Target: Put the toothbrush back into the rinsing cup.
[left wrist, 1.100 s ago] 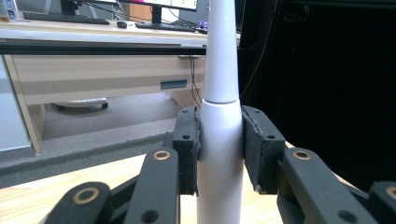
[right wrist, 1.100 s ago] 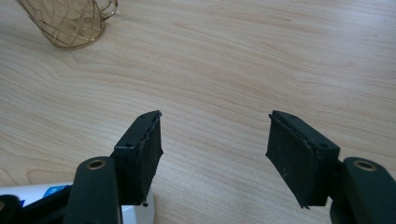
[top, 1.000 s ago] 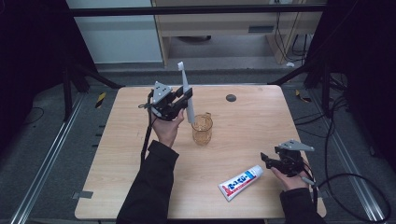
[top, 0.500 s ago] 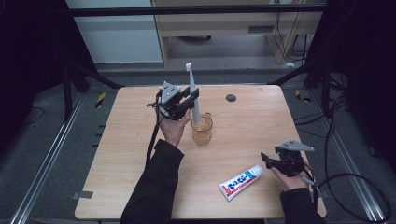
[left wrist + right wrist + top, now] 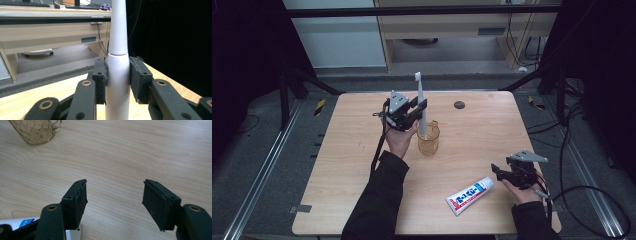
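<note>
The left gripper [image 5: 414, 111] is held up over the middle of the table, and its two jaws are squeezed tight. The left arm reaches far forward. The right gripper [image 5: 502, 172] sits low near the right edge, its jaws wide apart.

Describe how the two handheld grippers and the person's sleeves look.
Both the left gripper and the right gripper are black linkage frames with brass-ringed pivots, flat black jaw pads with rough edges, and a grey three-cornered plate on top. A black cable trails from each. The sleeves are black.
</note>
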